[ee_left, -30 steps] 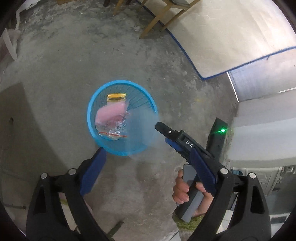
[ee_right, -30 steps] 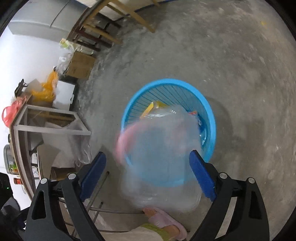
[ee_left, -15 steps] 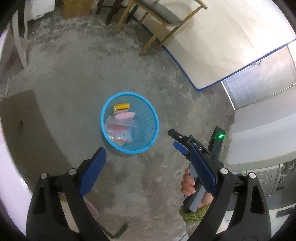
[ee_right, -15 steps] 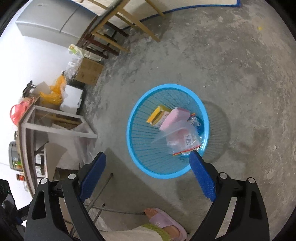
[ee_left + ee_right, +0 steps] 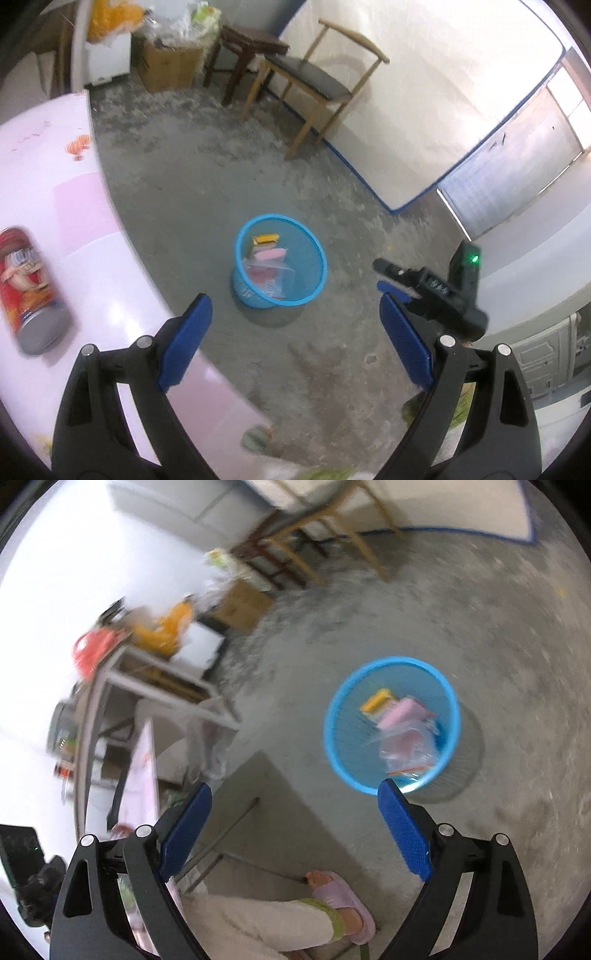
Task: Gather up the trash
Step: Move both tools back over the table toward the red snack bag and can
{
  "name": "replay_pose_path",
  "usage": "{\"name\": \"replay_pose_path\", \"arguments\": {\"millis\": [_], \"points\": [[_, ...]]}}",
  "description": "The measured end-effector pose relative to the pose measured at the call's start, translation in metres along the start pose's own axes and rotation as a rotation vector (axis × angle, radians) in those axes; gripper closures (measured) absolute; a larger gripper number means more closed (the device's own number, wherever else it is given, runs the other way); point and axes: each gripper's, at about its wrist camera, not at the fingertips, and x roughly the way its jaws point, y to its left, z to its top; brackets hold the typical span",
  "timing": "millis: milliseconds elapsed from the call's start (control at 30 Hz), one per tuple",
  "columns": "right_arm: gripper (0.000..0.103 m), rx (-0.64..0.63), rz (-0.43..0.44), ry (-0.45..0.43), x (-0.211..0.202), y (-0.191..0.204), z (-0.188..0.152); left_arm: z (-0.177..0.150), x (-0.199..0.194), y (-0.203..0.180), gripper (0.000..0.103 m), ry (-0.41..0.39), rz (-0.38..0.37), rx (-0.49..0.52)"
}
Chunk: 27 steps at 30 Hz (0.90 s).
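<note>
A blue mesh trash basket (image 5: 317,275) stands on the concrete floor and shows in the right wrist view too (image 5: 334,746). Inside lie a yellow box (image 5: 264,240), a pink pack (image 5: 269,254) and a clear plastic bag (image 5: 406,751). A red can (image 5: 27,291) lies on the pink table (image 5: 110,295) at the left. My left gripper (image 5: 295,339) is open and empty, high above the floor near the table edge. My right gripper (image 5: 295,827) is open and empty; it also shows in the left wrist view (image 5: 428,288), right of the basket.
A wooden chair (image 5: 317,77), a dark stool (image 5: 247,48) and a cardboard box (image 5: 170,66) stand at the far wall. A white mattress (image 5: 424,92) leans behind them. A metal-frame table with bags (image 5: 147,657) stands left. The person's slippered foot (image 5: 340,893) is near the table leg.
The clear plastic bag dropped from the right gripper into the basket. Both grippers rose and pulled back; the left swung over the pink table, bringing the red can into view.
</note>
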Motion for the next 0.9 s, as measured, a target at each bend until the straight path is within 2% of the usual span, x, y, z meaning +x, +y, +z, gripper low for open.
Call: {"name": "replay_pose_path", "arguments": {"millis": [100, 233, 333, 467, 567, 667, 767, 900], "points": [[0.013, -0.086, 0.056, 0.013, -0.003, 0.043, -0.006, -0.020, -0.033, 0.015, 0.015, -0.055, 0.037, -0.010], [0.012, -0.211, 0.132, 0.079, 0.005, 0.104, -0.019, -0.051, -0.086, 0.044, 0.015, -0.164, 0.092, -0.054], [0.012, -0.310, 0.185, 0.130, 0.013, 0.152, -0.034, -0.081, -0.128, 0.066, 0.015, -0.253, 0.156, -0.072], [0.012, -0.450, 0.253, 0.179, 0.022, 0.212, -0.062, -0.136, -0.188, 0.103, 0.015, -0.369, 0.261, -0.150], [0.012, -0.594, 0.292, 0.225, 0.028, 0.264, -0.099, -0.172, -0.218, 0.132, 0.015, -0.426, 0.301, -0.243], [0.012, -0.685, 0.332, 0.278, 0.035, 0.299, -0.133, -0.208, -0.241, 0.163, 0.015, -0.479, 0.339, -0.363], [0.012, -0.770, 0.377, 0.350, 0.044, 0.332, -0.174, -0.244, -0.253, 0.199, 0.015, -0.490, 0.370, -0.511], [0.017, -0.857, 0.407, 0.488, 0.063, 0.360, -0.231, -0.270, -0.255, 0.228, 0.015, -0.498, 0.354, -0.611]]}}
